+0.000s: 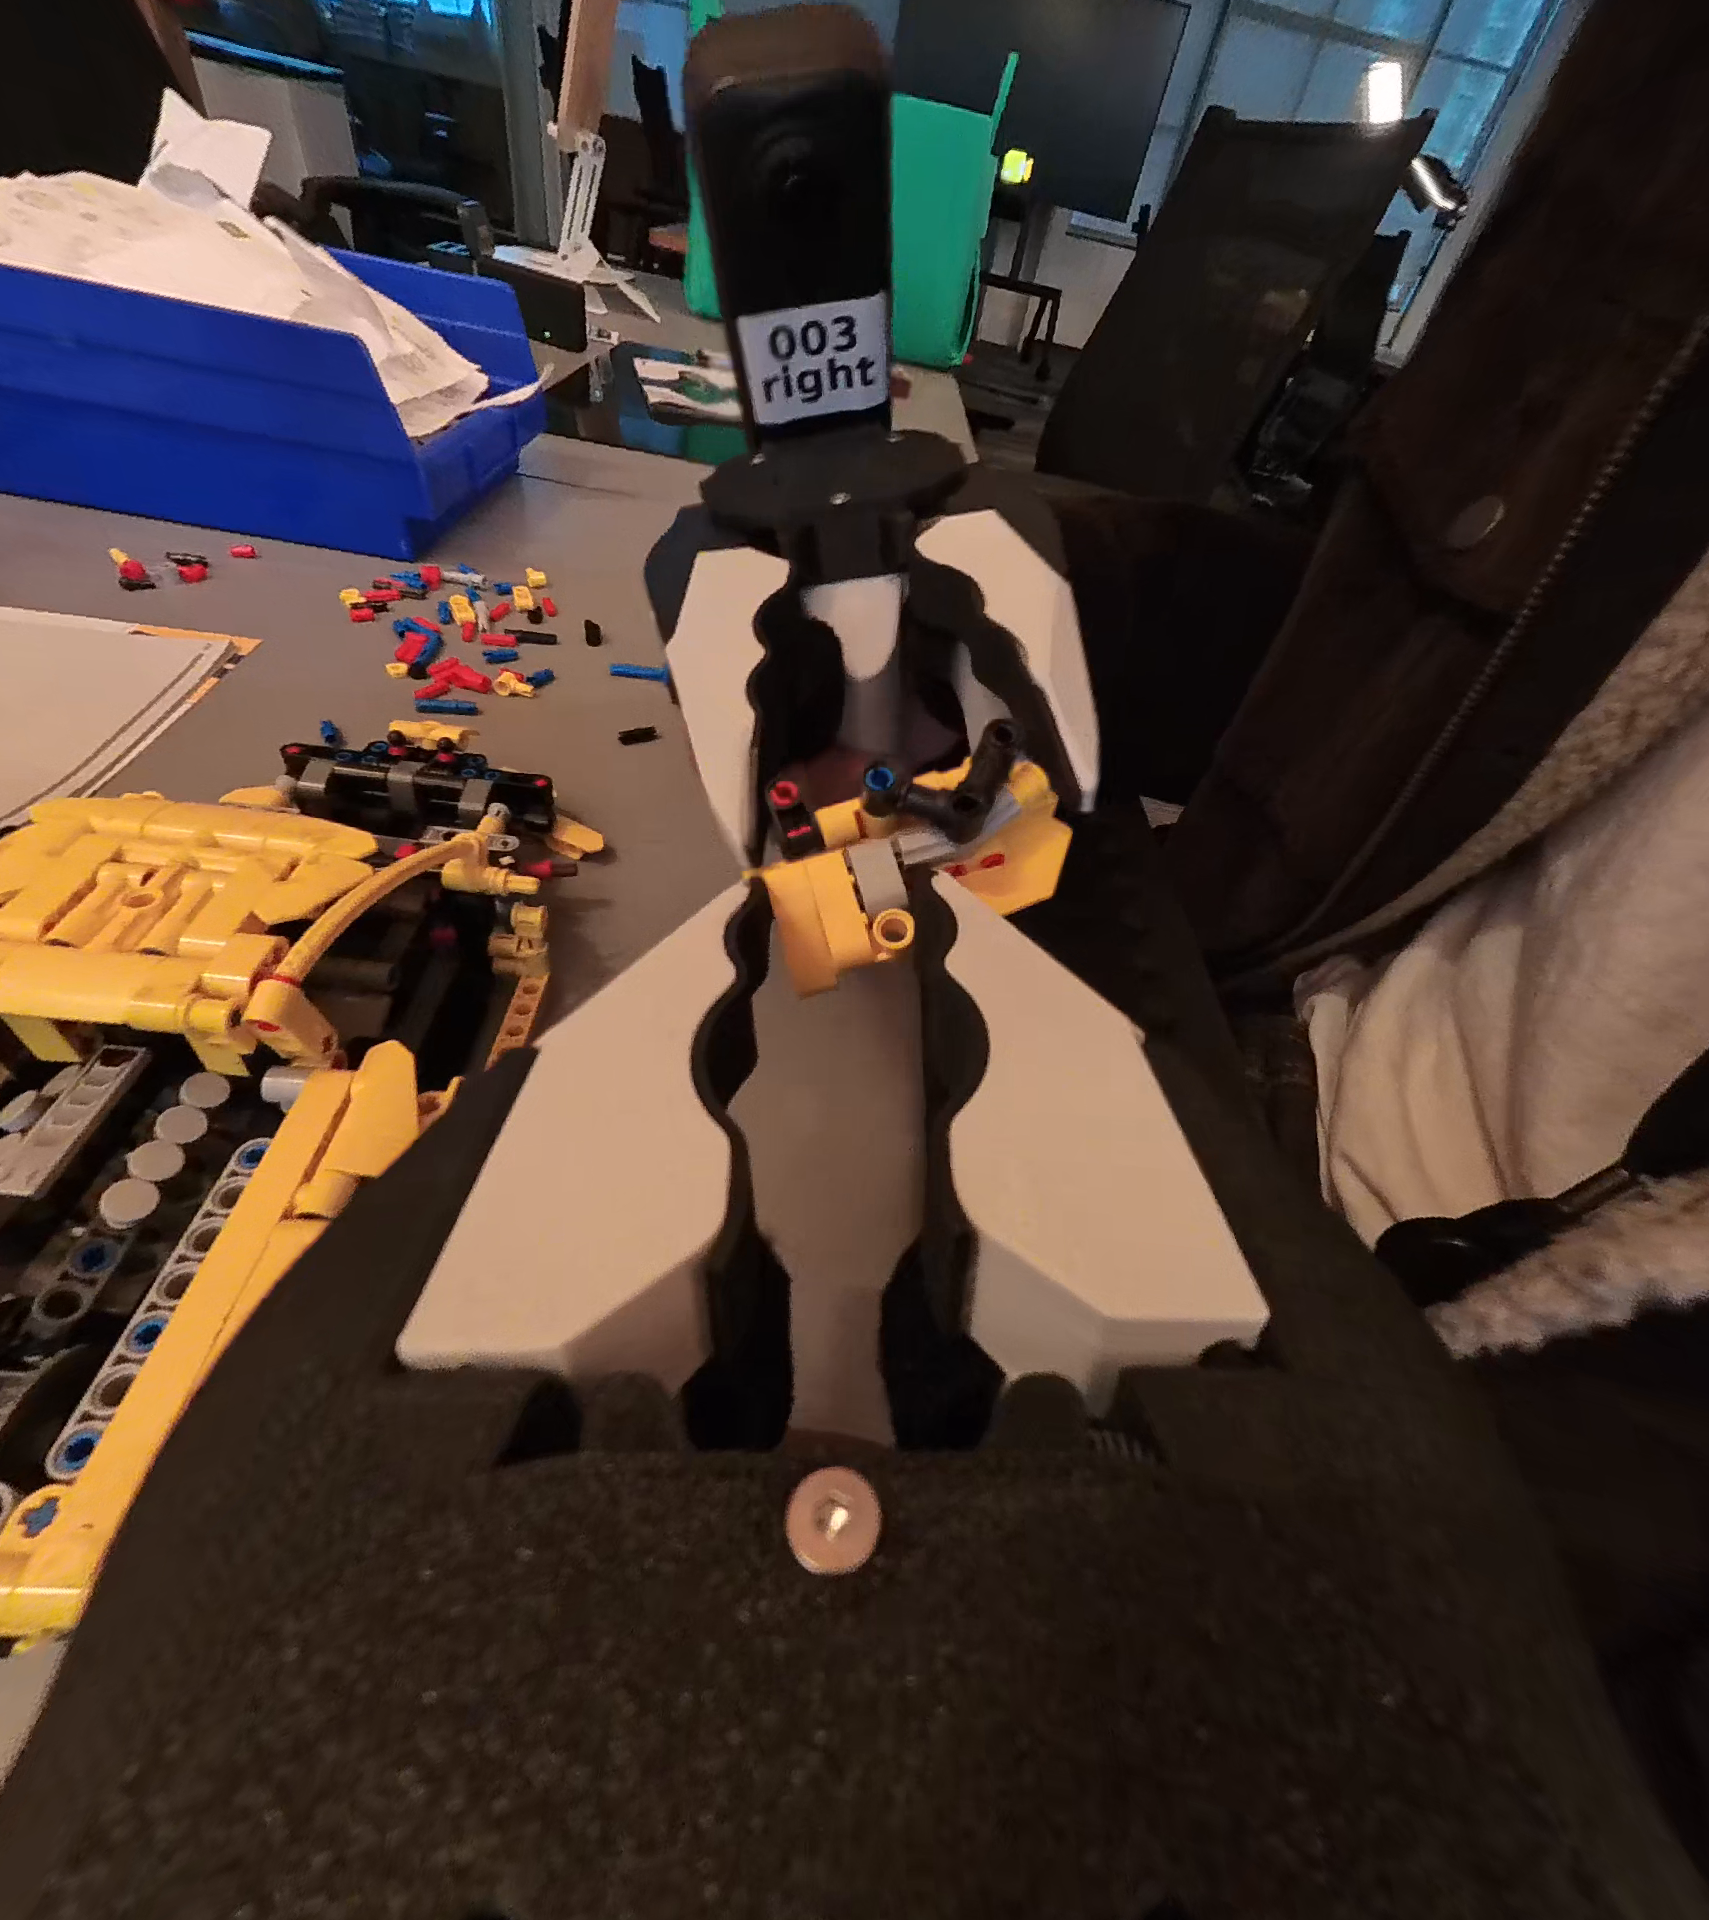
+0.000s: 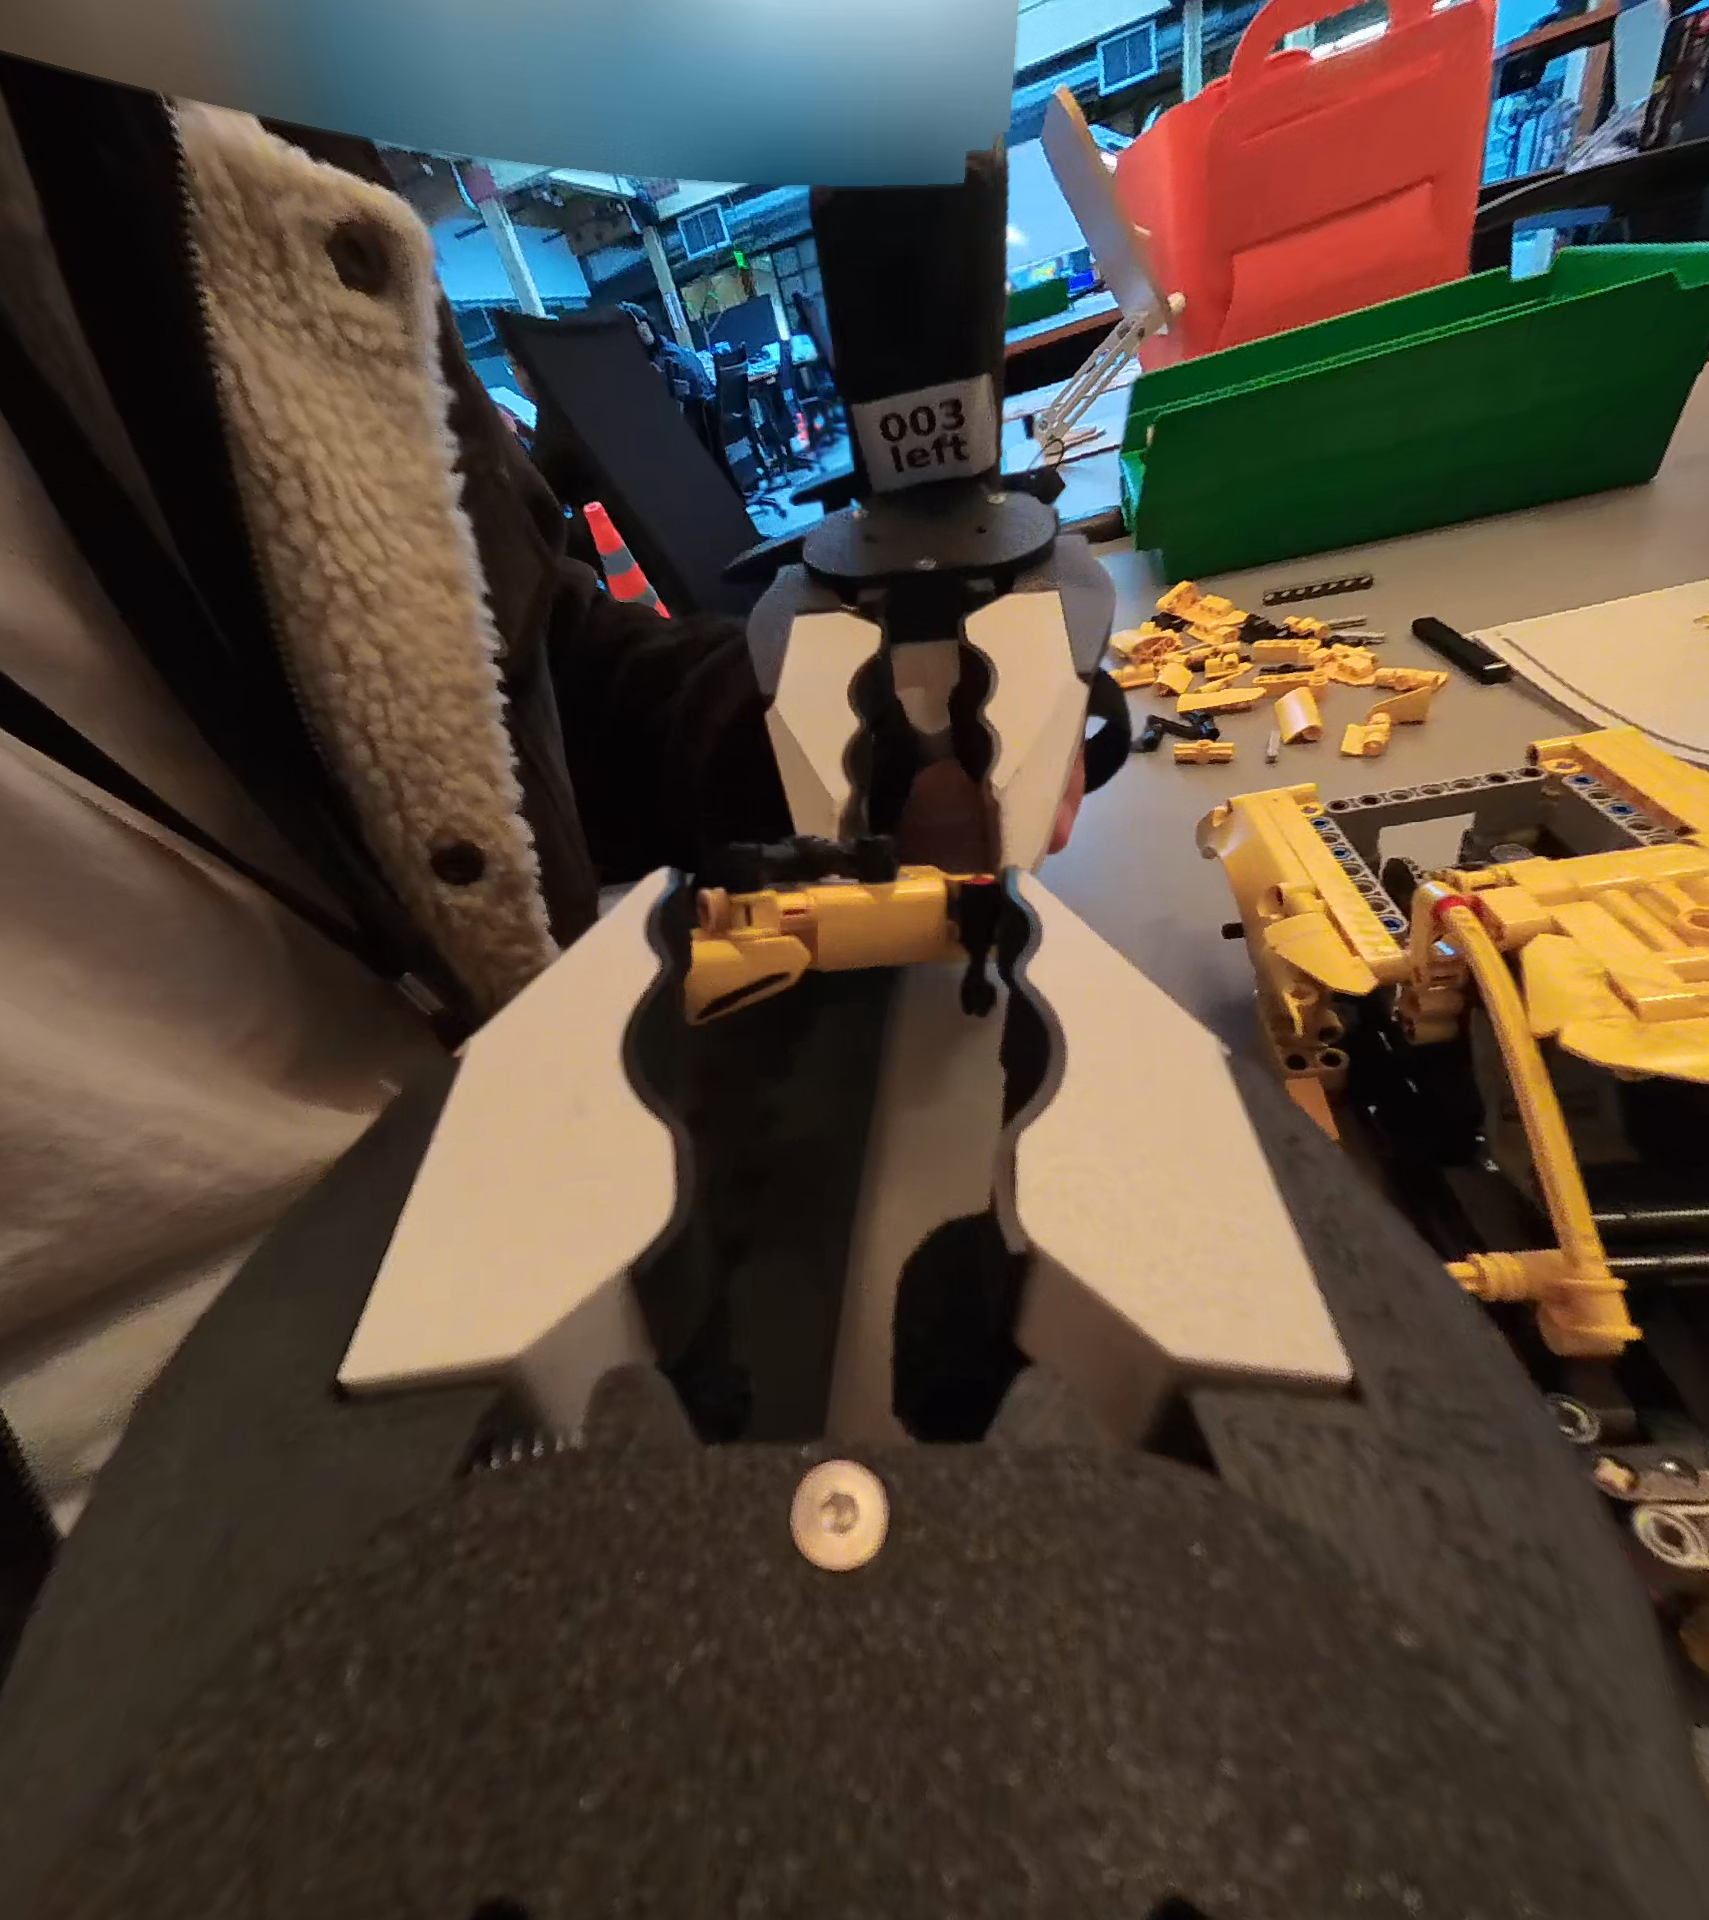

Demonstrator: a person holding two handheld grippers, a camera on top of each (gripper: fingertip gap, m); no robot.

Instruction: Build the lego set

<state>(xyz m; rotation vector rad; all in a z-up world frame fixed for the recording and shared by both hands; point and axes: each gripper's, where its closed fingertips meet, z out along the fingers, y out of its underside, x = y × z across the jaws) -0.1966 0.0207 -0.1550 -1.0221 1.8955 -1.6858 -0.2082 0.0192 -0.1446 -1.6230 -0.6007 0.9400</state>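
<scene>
Facing each other above the table edge, the two grippers share one small yellow sub-assembly (image 1: 907, 868). In the left wrist view, the left gripper (image 1: 845, 894) has its fingers closed on the piece's near end, while the right gripper (image 1: 917, 821) comes from the far side, its fingers seemingly clamped on the other end, where black connectors stick up. The large yellow model (image 1: 154, 935) lies on the grey table (image 1: 621, 520) to the left, with loose pins (image 1: 460, 634) and a blue bin (image 1: 206, 384) beyond.

In the right wrist view, the sub-assembly (image 2: 829, 920) spans the right gripper (image 2: 834, 925), fingers clamped on it, with the left gripper (image 2: 917, 842) meeting it tip to tip. The model (image 2: 1556, 935) sits well apart on the right.

The step looks like a mid-air fitting or handover of this module. Next, one gripper likely needs to let go while the other keeps firm hold, then carry it to the model.
</scene>
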